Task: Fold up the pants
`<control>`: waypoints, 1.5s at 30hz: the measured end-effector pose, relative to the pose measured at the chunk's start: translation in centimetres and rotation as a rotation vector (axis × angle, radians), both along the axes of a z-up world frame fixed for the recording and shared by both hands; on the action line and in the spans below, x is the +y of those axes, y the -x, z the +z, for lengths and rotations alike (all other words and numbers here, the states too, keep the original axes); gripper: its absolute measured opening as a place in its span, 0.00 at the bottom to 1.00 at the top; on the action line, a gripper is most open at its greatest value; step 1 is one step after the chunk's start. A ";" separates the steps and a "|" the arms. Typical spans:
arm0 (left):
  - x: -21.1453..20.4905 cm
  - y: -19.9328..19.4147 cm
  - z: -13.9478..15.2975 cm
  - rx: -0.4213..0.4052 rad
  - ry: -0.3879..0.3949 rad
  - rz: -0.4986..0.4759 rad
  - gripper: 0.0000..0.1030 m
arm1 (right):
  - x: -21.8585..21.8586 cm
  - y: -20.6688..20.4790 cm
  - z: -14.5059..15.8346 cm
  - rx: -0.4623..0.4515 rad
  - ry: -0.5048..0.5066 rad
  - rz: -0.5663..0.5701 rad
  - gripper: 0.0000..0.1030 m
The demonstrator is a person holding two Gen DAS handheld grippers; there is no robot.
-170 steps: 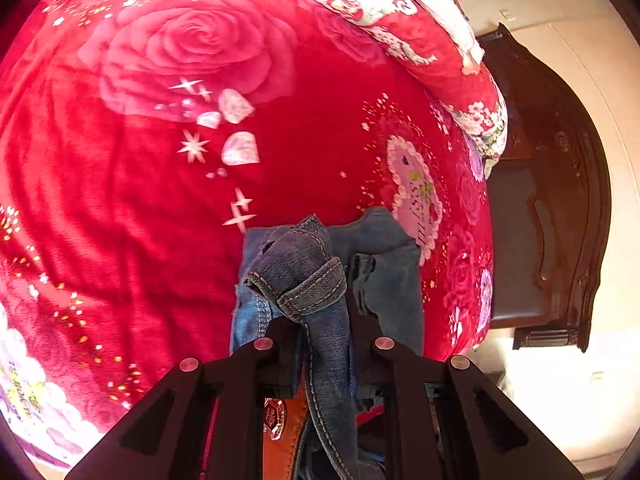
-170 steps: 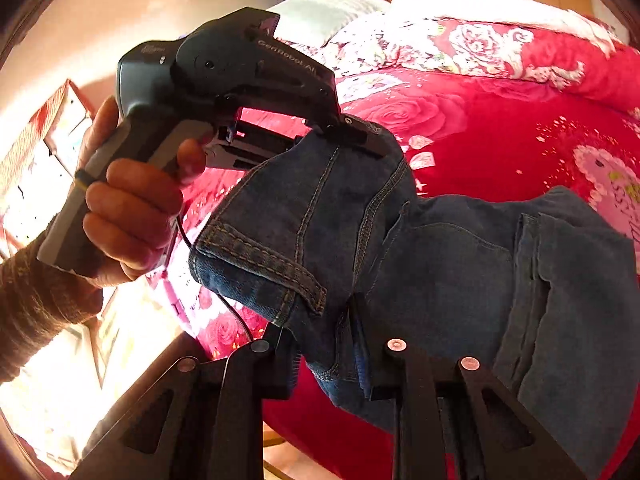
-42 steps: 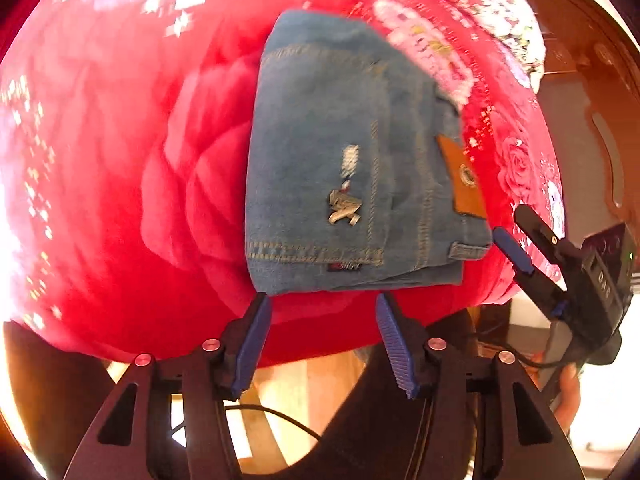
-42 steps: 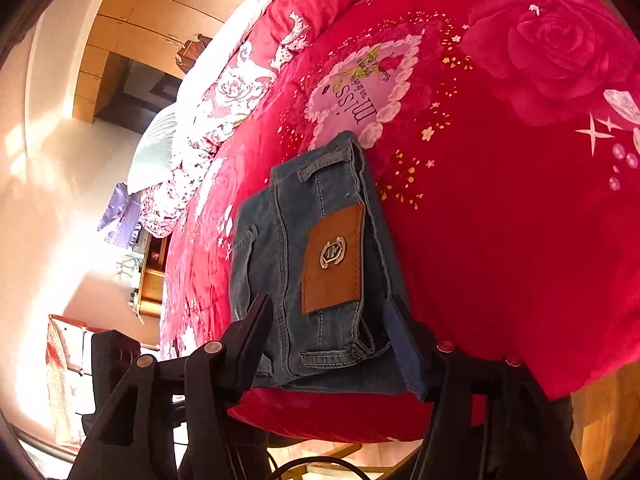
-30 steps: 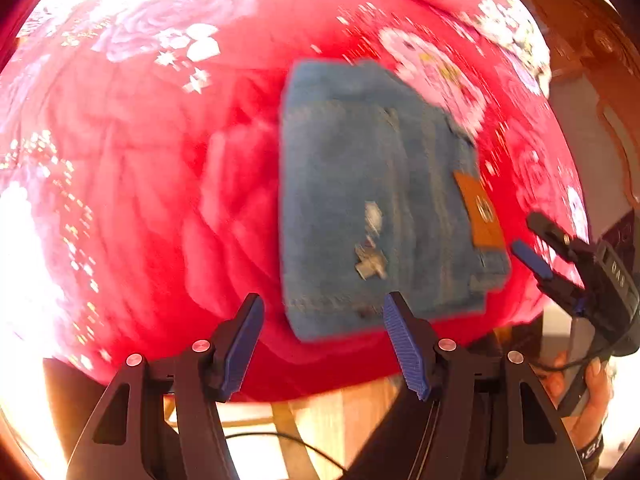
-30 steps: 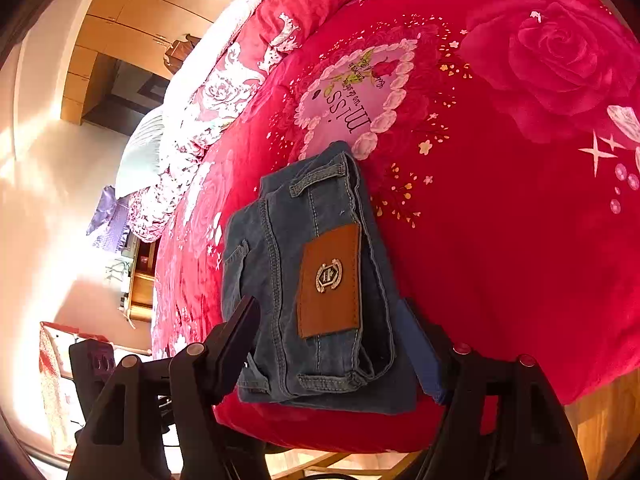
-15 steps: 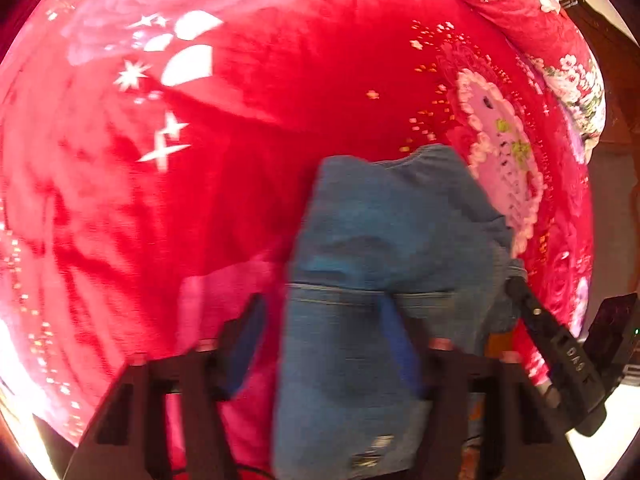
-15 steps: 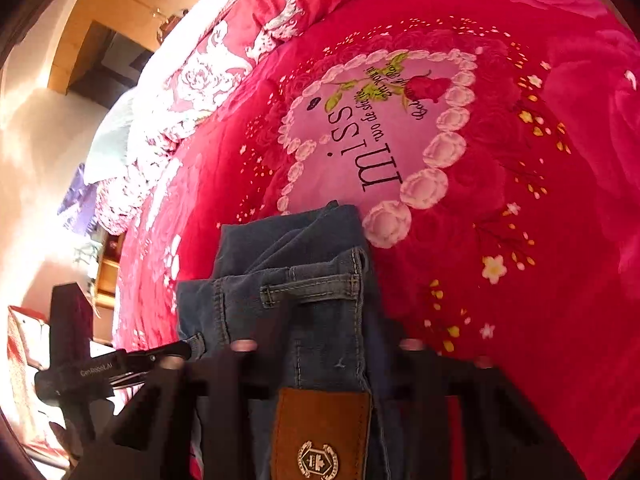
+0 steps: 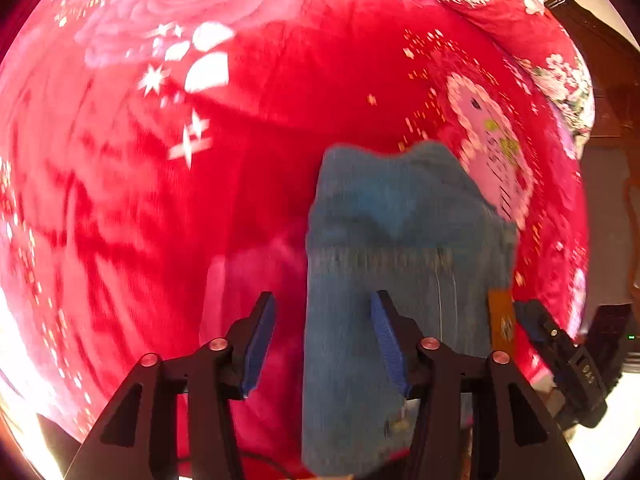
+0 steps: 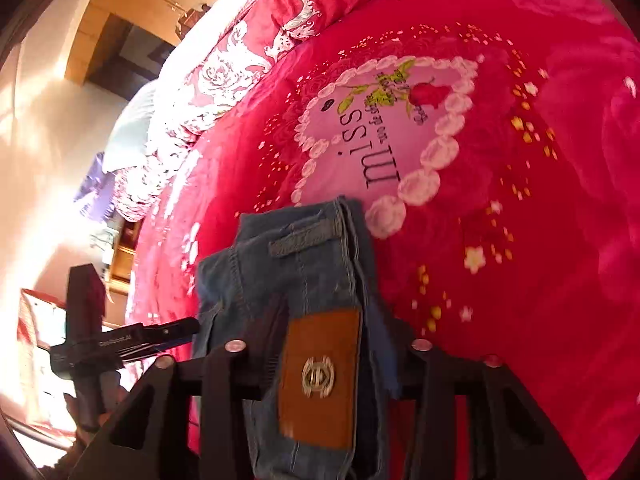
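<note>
Folded jeans on a red bed, with a gripper at each side.

The jeans (image 9: 400, 248) lie folded in a small blue pile near the edge of the bed (image 9: 240, 200), on a red blanket (image 10: 540, 240) with roses and a pink heart (image 10: 384, 132) just past them. The left gripper (image 9: 322, 342) is over the left side of the pile. Its jaws are opening, and the edge of the jeans sits between them, not pinched. The right gripper (image 10: 328, 356) is over the side with the brown patch (image 10: 320, 376). Its jaws are opening too, with the jeans between them. The picture is blurry there, but the pads do not seem to squeeze.
</note>
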State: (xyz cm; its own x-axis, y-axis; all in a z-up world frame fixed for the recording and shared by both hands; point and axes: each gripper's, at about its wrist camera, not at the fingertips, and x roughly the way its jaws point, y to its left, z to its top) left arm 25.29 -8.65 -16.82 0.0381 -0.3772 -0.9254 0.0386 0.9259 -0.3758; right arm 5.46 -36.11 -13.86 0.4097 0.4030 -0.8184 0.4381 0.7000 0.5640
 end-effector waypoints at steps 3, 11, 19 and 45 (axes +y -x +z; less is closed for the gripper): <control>-0.2 3.1 -0.5 0.022 0.035 -0.026 0.60 | 1.0 3.0 -0.1 0.016 -0.056 -0.020 0.56; -2.8 6.9 -1.2 -0.134 -0.134 -0.151 0.69 | 5.0 5.9 -0.2 0.085 0.232 0.107 0.38; -1.4 8.6 1.7 -0.214 -0.176 -0.115 0.66 | 3.2 8.1 2.6 0.022 0.172 -0.072 0.60; -1.1 11.2 0.4 -0.127 -0.115 -0.178 0.49 | 7.6 8.2 1.3 0.089 0.162 0.057 0.44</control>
State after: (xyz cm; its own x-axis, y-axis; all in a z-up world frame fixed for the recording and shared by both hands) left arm 14.07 -9.78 -16.43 0.0990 -0.2805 -0.9547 0.2456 0.9367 -0.2497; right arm -2.78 -28.56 -12.59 0.3134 0.2834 -0.9063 0.4381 0.8036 0.4028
